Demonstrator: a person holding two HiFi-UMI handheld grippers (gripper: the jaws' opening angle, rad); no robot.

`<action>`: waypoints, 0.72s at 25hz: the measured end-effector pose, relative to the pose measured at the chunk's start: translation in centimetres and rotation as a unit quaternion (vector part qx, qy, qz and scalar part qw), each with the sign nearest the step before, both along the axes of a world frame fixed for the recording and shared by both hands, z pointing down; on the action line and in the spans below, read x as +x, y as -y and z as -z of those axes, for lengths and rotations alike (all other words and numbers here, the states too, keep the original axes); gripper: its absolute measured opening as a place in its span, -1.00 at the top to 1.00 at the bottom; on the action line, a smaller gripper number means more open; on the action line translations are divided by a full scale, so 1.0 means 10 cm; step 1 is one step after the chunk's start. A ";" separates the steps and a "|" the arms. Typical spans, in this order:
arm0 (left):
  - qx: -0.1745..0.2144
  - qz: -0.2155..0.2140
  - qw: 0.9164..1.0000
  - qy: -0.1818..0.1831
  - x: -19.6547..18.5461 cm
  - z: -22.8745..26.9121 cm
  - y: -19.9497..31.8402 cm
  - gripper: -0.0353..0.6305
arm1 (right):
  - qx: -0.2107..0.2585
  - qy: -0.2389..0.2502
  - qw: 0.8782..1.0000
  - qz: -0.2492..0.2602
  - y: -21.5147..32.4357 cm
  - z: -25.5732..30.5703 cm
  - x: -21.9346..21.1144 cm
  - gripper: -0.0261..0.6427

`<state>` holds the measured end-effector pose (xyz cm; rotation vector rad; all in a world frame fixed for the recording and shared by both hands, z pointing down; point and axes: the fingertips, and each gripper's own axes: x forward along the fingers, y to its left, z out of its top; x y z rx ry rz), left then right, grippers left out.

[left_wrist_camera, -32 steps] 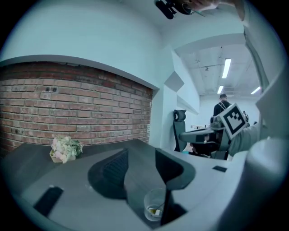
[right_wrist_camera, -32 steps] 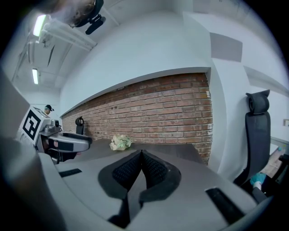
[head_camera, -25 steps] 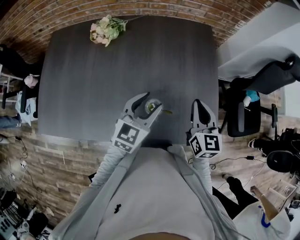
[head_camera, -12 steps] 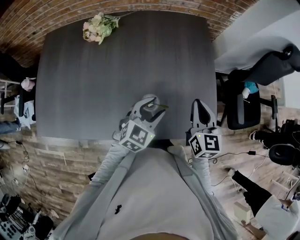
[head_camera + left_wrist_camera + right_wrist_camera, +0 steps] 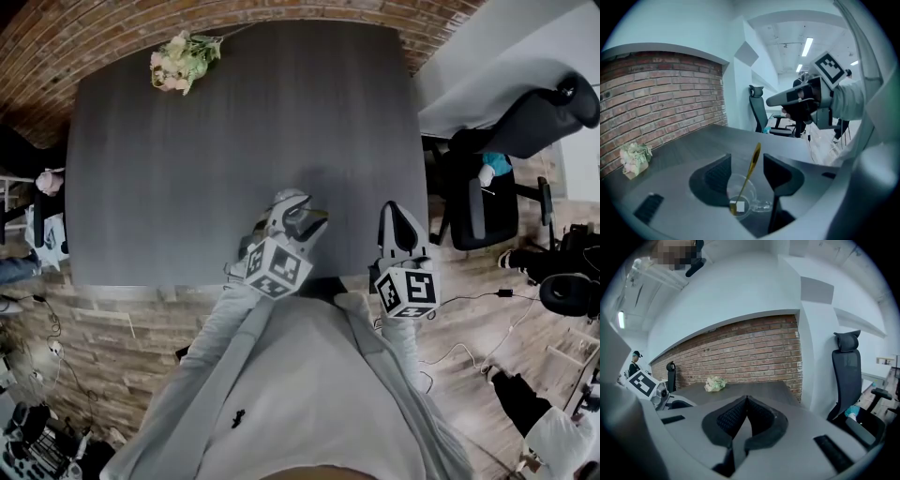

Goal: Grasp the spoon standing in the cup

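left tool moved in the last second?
Yes. Against the table, the left tool has shifted right, over the cup, now hidden in the head view. Its jaws stand apart, either side of the spoon.

Dark grey table (image 5: 234, 122): rectangular, matte top; pale flower bouquet (image 5: 180, 59) lying near its far left corner; brick wall (image 5: 754, 352) behind the table's far edge; black office chair (image 5: 469, 216) beside the table's right side, standing on wood-plank floor (image 5: 487, 328).
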<state>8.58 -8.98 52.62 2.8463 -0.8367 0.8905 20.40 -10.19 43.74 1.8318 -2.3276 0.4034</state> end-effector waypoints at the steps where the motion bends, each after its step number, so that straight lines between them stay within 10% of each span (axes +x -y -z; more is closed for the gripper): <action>1: 0.000 -0.002 1.000 0.004 0.01 -0.02 0.00 0.29 | -0.001 0.000 1.000 -0.002 -0.01 0.00 0.01 0.87; 18: -0.002 -0.020 0.999 0.046 0.09 -0.16 0.05 0.72 | -0.007 0.003 1.000 -0.016 -0.01 -0.06 0.13 0.87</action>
